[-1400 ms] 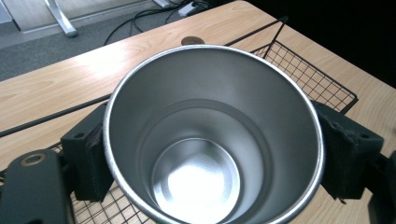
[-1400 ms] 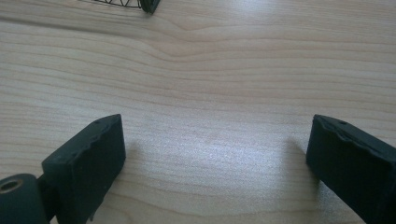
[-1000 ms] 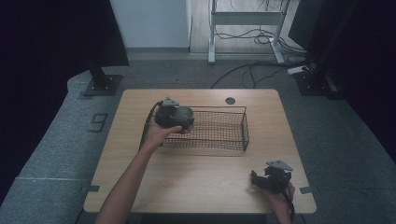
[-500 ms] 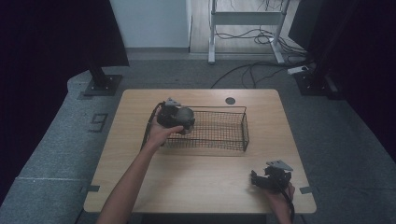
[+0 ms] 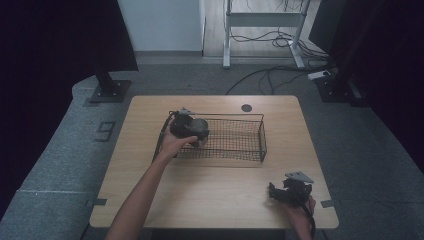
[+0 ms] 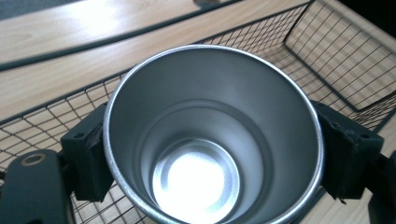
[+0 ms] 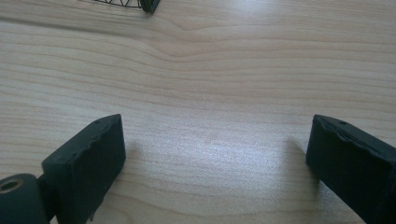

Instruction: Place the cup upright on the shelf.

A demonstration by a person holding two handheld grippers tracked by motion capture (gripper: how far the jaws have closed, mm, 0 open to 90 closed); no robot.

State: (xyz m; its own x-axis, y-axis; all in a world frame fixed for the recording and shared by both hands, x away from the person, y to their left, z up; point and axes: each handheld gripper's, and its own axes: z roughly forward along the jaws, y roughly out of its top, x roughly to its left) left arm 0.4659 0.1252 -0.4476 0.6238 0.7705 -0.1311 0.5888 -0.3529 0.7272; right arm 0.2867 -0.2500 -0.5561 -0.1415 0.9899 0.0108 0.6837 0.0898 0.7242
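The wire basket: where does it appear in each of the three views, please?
High view: the wire basket stands mid-table, left gripper at its left end.
Left gripper view: its mesh lies behind and under the held metal cup.
Right gripper view: one corner at the top edge.
Shared landmark: the wooden table.

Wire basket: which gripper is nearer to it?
Left. The left gripper holds a metal cup over the wire basket; the right gripper sits apart, near the table's front edge.
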